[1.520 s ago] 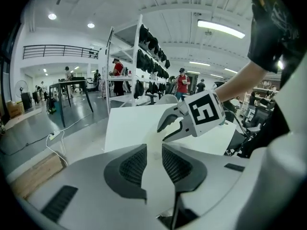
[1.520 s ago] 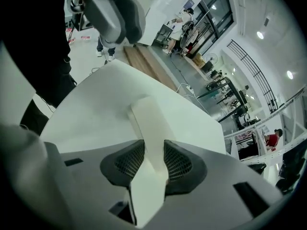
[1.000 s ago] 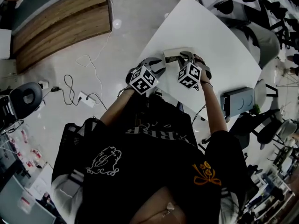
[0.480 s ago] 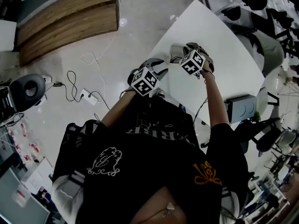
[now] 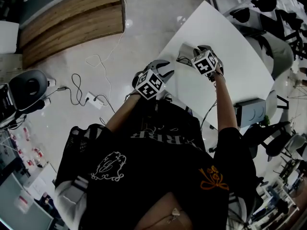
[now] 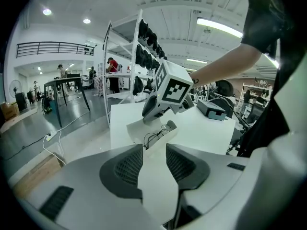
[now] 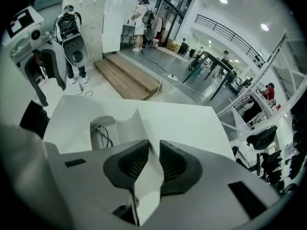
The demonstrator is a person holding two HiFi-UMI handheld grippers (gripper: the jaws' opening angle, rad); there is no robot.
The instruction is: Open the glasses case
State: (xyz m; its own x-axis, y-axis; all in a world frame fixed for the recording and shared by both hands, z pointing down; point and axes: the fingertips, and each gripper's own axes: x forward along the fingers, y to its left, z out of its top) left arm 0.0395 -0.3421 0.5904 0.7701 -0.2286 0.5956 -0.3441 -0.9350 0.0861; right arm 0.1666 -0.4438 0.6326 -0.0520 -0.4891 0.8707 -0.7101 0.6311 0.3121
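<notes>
Your right gripper (image 7: 153,147) pinches the white case's (image 6: 136,127) stiff lid (image 7: 138,126), its jaws having just eased wider. Thin wire glasses (image 6: 156,137) lie inside. Your left gripper (image 6: 154,150) gapes empty.

Black short-sleeved T-shirt (image 5: 158,176) with white and gold prints, grey left gripper (image 5: 166,66) and right gripper (image 5: 194,50), black-and-white marker cubes (image 5: 149,84)

Site: large open-plan lab or workshop hall. Evidence:
- White bench (image 6: 211,128) under the left hand-held gripper (image 6: 153,150).
- Beyond it, a tall white shelving rack (image 6: 144,56) stocked with dark gear.
- Mezzanine railing (image 6: 53,49) far to its left.
- Ceiling strip lights (image 6: 220,28).
- Polished grey floor (image 5: 144,28) with a power strip (image 5: 93,101).
- Wooden platform (image 5: 67,23).
- People (image 6: 114,73) standing near black-legged tables (image 6: 67,87).
</notes>
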